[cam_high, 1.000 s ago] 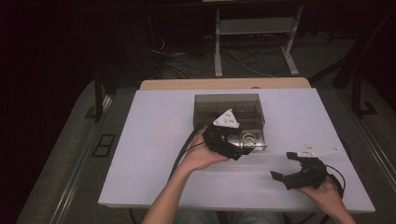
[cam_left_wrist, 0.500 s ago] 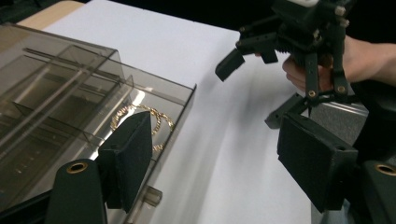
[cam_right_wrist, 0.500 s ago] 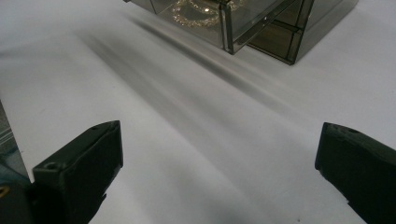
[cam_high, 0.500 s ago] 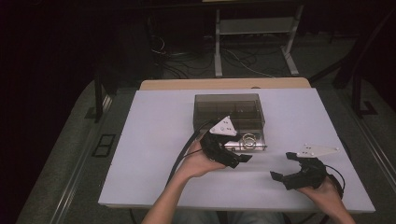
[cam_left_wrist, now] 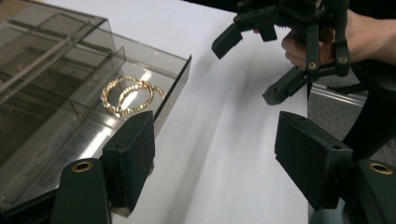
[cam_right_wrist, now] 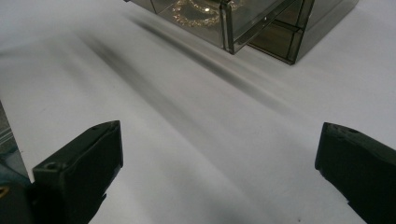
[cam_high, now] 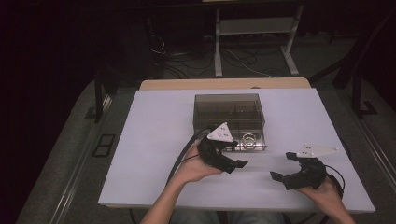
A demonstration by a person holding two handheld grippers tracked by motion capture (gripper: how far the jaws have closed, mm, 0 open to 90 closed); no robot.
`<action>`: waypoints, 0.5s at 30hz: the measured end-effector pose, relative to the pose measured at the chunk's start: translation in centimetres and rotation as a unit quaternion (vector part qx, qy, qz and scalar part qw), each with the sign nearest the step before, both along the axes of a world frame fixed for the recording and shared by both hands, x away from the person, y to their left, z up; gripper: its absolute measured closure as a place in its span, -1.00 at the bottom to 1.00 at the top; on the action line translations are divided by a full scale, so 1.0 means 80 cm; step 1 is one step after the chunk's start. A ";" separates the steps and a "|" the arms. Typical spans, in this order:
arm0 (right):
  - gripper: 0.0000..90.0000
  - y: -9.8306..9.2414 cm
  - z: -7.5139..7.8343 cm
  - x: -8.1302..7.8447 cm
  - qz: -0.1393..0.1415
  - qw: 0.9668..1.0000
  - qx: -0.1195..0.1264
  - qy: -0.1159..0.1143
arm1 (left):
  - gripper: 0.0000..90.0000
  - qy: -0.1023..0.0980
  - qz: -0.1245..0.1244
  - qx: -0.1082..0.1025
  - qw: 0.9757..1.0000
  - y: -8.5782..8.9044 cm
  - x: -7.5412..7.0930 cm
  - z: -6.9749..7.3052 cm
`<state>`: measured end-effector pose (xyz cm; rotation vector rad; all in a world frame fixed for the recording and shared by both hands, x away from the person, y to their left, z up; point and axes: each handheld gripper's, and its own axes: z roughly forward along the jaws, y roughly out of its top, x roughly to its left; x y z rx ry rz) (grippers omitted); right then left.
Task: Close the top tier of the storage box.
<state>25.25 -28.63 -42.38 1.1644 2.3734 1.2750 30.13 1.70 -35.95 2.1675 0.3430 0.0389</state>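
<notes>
My left gripper (cam_high: 232,154): jaws spread, empty, beside the drawer (cam_left_wrist: 140,93) holding gold bracelets (cam_left_wrist: 128,94).
My right gripper (cam_high: 284,166): jaws spread, empty, over the white table (cam_high: 154,135).

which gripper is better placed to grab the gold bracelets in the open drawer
Left. The left gripper is open right at the drawer holding the gold bracelets; the right gripper sits farther off.

The high view looks forward and down from above the person's side onto the whole white surface (cam_high: 140,140), with floor and cables beyond. The left gripper view sits low and close, facing across the surface past the smoky drawer box (cam_left_wrist: 70,93) toward the other hand. The right gripper view skims the surface up close. All three share the box's open drawer and gold chain (cam_right_wrist: 196,11).
</notes>
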 end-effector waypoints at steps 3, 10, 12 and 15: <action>-0.99 0.000 0.000 0.000 0.000 1.000 0.000 0.000 | -0.32 0.001 -0.002 0.004 1.000 0.002 0.000 -0.002; -0.99 0.000 -0.001 0.001 0.002 1.000 -0.002 -0.004 | -0.20 0.002 -0.002 0.017 1.000 0.001 0.003 -0.008; -0.99 0.000 -0.001 0.001 0.002 1.000 -0.002 -0.003 | -0.13 0.000 -0.004 0.023 1.000 0.001 0.003 -0.010; -0.99 0.000 -0.001 0.001 0.002 1.000 -0.002 -0.003 | -0.02 0.000 -0.010 0.029 1.000 0.000 0.003 -0.012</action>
